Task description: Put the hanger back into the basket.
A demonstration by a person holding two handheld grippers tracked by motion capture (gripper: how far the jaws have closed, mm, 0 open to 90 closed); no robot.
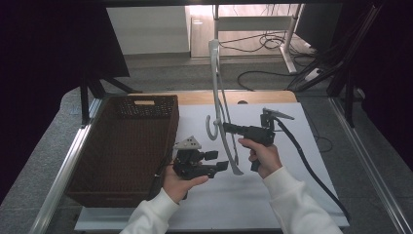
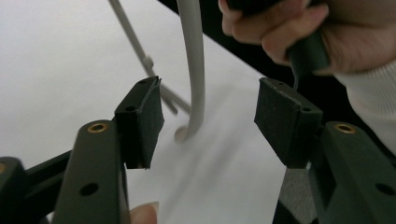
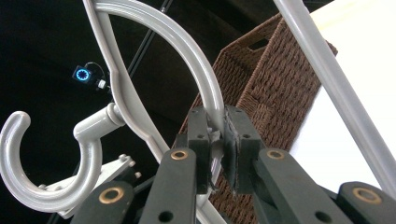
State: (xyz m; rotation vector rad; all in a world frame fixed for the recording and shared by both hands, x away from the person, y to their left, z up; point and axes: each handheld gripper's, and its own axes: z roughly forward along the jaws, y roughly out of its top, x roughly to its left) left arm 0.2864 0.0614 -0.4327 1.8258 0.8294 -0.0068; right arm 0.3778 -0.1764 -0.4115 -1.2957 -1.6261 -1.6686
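right gripper (image 3: 219, 140): jaws pressed together on the curved shoulder of the grey hanger (image 3: 154, 51), pinching it w/ no gap; in high view the right gripper (image 1: 228, 127) sits mid-table, held by the right hand (image 1: 263, 155)
left gripper (image 2: 208, 123): jaws spread wide, nothing between the pads; one hanger arm tip (image 2: 194, 70) comes down to the sheet just beyond the gap, not touching either pad
left gripper, high view (image 1: 219, 162): low over the sheet, pointing toward the hanger's near end, close but apart from it
hanger pose (image 1: 220, 105): lifted & tilted, far end well up above the table, near end down by the white sheet (image 1: 292, 146); hook (image 3: 51, 158) hangs free to one side in right gripper view
step in hand: judged as carrying / repositioning the hanger w/ right grip, left coming in for a 2nd hold
next move needs: left jaws eased fwd so the arm sits between the pads, then closed; right pinch kept firm so the hanger doesn't swing
basket (image 1: 126, 141): brown wicker, left of both grippers, near the left one; likely drop spot, approx a guess
risk: thin arm may slip sideways out of an off-centre pinch
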